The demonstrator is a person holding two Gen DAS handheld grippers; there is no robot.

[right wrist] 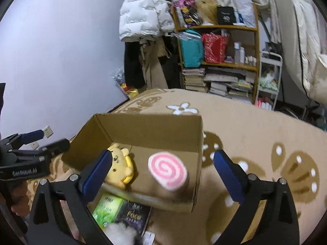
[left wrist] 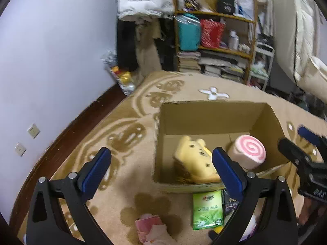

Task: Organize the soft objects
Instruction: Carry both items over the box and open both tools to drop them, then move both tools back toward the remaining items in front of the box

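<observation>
Two packets (right wrist: 120,212) beside box (right wrist: 151,126) (dark one reads "FACE").

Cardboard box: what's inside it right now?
Inside the cardboard box: a yellow plush dog and a pink swirl roll cushion. The floor beneath them is hidden.

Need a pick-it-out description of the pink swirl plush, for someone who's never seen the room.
Find the open cardboard box on the tan patterned rug. Two plush toys sit inside. It's the roll-shaped one with a pink-and-white spiral face, right of the yellow dog plush.
</observation>
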